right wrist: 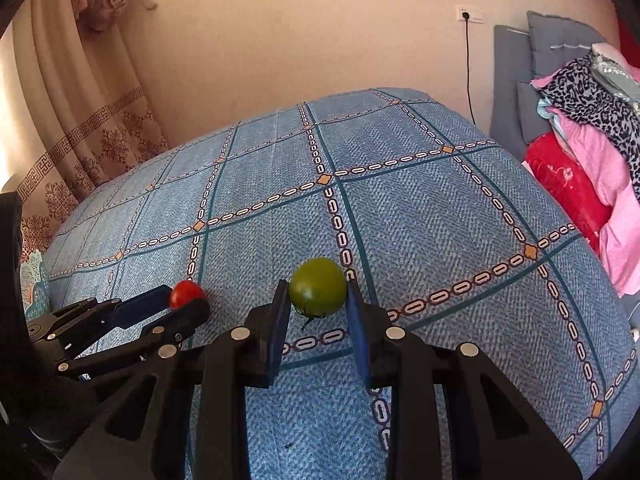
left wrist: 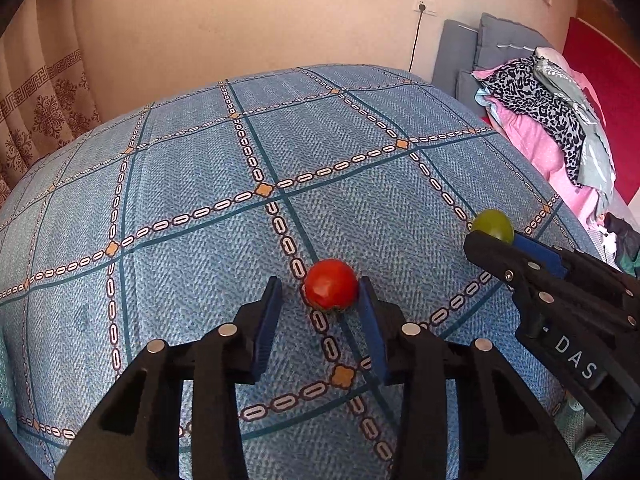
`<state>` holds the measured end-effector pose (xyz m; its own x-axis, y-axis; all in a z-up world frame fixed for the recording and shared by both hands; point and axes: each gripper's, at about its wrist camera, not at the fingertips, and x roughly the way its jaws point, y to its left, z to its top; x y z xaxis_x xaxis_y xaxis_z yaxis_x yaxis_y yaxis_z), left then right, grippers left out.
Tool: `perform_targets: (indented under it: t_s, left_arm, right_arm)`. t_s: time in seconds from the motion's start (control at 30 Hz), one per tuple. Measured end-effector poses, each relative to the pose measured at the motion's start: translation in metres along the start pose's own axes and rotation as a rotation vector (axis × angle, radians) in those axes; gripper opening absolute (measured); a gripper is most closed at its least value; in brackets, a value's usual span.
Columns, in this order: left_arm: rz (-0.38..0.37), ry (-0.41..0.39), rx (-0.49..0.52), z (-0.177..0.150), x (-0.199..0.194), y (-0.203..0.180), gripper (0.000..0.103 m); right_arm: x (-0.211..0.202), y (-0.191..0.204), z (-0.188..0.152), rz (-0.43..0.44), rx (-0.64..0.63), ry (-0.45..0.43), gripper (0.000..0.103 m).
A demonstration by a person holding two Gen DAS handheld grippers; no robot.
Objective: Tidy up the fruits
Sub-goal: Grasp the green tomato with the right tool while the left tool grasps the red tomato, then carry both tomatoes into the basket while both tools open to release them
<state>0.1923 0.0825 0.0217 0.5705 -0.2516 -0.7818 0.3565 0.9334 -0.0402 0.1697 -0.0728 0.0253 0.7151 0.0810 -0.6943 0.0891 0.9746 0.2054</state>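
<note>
Left claw [left wrist: 320, 296]: your jaws stand apart, wider than the fruit. The red tomato [left wrist: 331, 283] sits on the blue patterned cloth [left wrist: 180, 184] between the fingertips, but off centre; it touches or nearly touches the right-hand pad [left wrist: 370, 320], with a clear gap to the left-hand pad [left wrist: 268, 316]. Nothing is clamped. The fruit rests on the cloth under its own weight, stem end down toward you by the look of the dark tuft at its base. My read: you have the claw low and level with the cloth so the pads can meet the tomato at its widest part. The lopsided gap means closing now would shove it sideways first, so shift the claw a little right, or close slowly.

Right claw [right wrist: 318, 300]: your jaws sit close against the green tomato [right wrist: 318, 286], one pad on each flank, fruit centred at the tips. Whether the pads press or only touch, I cannot tell. A dark stem hangs below the fruit, and the fruit looks at or just above the cloth; the pictures do not settle which.

The two claws lie side by side and near each other, the left one just left of the right, each fronting its own fruit. That suggests a paired pickup, one colour per hand. No bowl or tray shows ahead of either claw, so the destination is unknown. Round, smooth skins on soft cloth roll easily; squeeze gently.
</note>
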Motion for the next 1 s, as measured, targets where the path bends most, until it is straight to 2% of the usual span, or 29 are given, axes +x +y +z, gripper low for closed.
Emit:
perform_targets:
  t_s: [0.07,0.33,0.67,1.0]
  left_arm:
    - [0.006,-0.005,-0.001,0.0,0.003,-0.001,0.027]
    - [0.013,-0.022,-0.048,-0.007,-0.006,0.012,0.027]
    - [0.107,-0.094,-0.091,-0.014,-0.05,0.037,0.027]
    - [0.189,-0.167,-0.166,-0.03,-0.099,0.075,0.027]
  right_arm:
    - [0.0,-0.001,-0.001,0.001,-0.002,-0.001,0.028]
    - [-0.002,-0.003,-0.001,0.028,0.005,-0.014,0.028]
    - [-0.012,0.009,-0.002,0.109,-0.012,-0.034,0.028]
    - [-0.02,0.038,-0.01,0.163,-0.06,-0.029,0.028]
